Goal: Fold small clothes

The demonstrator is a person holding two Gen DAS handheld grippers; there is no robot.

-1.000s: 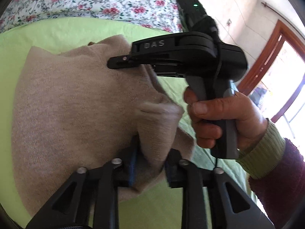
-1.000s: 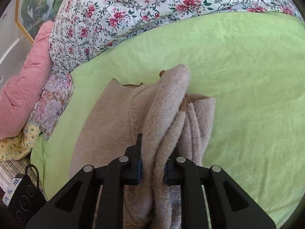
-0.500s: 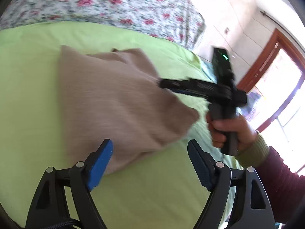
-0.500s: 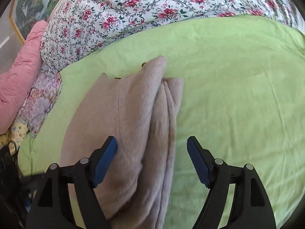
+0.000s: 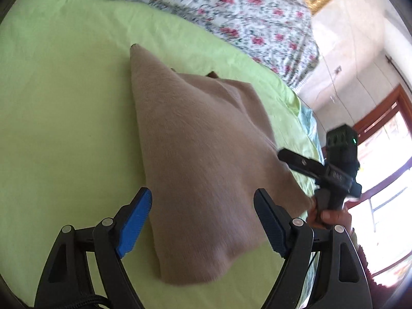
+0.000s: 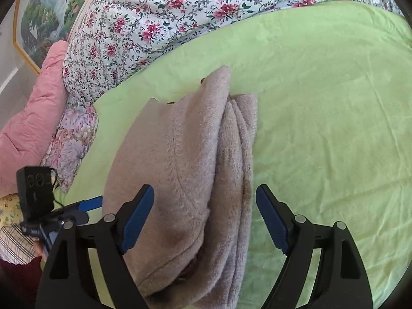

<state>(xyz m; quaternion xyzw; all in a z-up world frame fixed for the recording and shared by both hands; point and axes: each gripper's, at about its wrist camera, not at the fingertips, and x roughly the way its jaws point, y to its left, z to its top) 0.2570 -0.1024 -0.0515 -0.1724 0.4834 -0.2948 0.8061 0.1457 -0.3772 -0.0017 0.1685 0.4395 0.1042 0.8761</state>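
Observation:
A beige knitted garment [image 5: 200, 154] lies folded on the green sheet [image 5: 64, 128]. In the right wrist view it [image 6: 185, 170] shows as a stack of several folded layers. My left gripper [image 5: 203, 221] is open and empty, its blue pads on either side of the garment's near edge, apart from it. My right gripper [image 6: 206, 216] is open and empty above the garment's near end. The right gripper also shows in the left wrist view [image 5: 322, 170] at the garment's right edge. The left gripper shows in the right wrist view [image 6: 77, 208] at the left edge.
A floral quilt [image 6: 180, 13] lies along the far side of the bed. A pink cushion [image 6: 28, 121] and a patterned pillow [image 6: 72, 139] lie at the left. A window with a wooden frame [image 5: 381, 118] is to the right.
Both grippers have let go of the garment and opened. Both have pulled back from it. The garment now lies flat and folded on the sheet.

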